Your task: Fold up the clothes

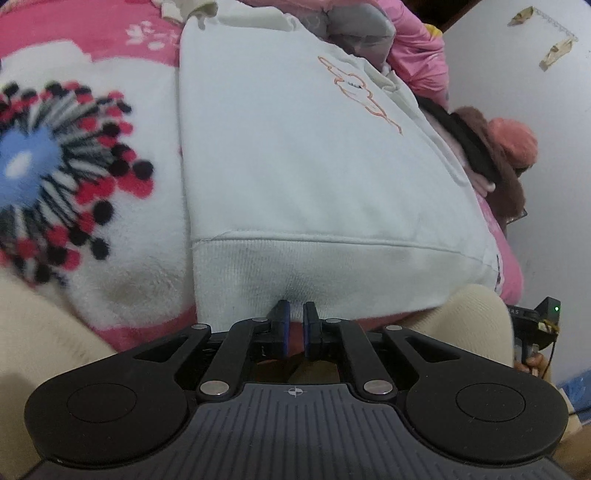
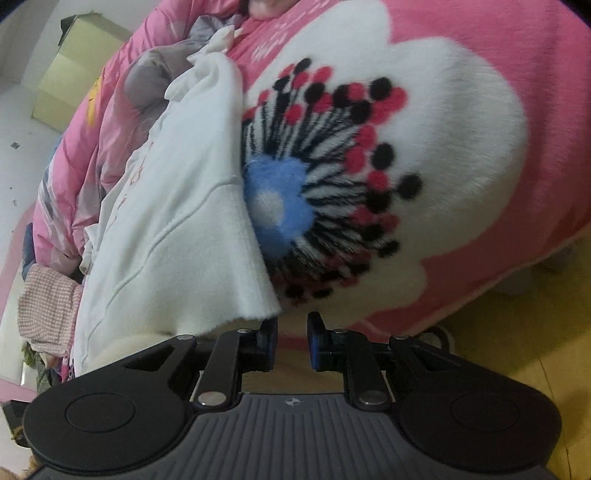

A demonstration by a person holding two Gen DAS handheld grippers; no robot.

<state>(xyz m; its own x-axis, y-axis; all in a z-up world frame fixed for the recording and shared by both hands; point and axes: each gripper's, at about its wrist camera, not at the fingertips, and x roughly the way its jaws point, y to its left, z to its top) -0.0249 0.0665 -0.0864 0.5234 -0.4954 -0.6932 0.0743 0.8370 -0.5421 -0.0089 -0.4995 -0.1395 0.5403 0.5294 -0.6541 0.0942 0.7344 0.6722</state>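
While you look along both grippers, the biggest thing before you is the pink blanket [image 2: 461, 22], a fleecy spread printed with a large white flower whose blue centre is ringed by black and red dots. It covers the bed under everything else and fills most of the right wrist view.

On it lies the white sweatshirt [image 1: 295, 166], flat and spread, with its ribbed hem turned toward you and an orange line drawing on the chest. From the right wrist view you see that same garment at the left, its hem corner curling over the edge of the blue flower centre.

Behind the sweatshirt a heap of pink and grey bedding [image 1: 413, 48] is piled up, and to its right sits a small mound of dark brown and salmon clothes [image 1: 506, 147]. At the far left of the right wrist view a pink checked cloth [image 2: 48, 299] lies bunched, and a cardboard box [image 2: 70, 66] stands on the floor beyond.

Your left gripper [image 1: 295, 317] is clamped on the ribbed hem near its middle, the blue pads pinching a fold of the fabric between them.

Your right gripper [image 2: 291, 332] stands with its jaws apart and nothing between them; the left finger is just beside the sweatshirt's loose hem corner, but whether it touches you cannot tell.
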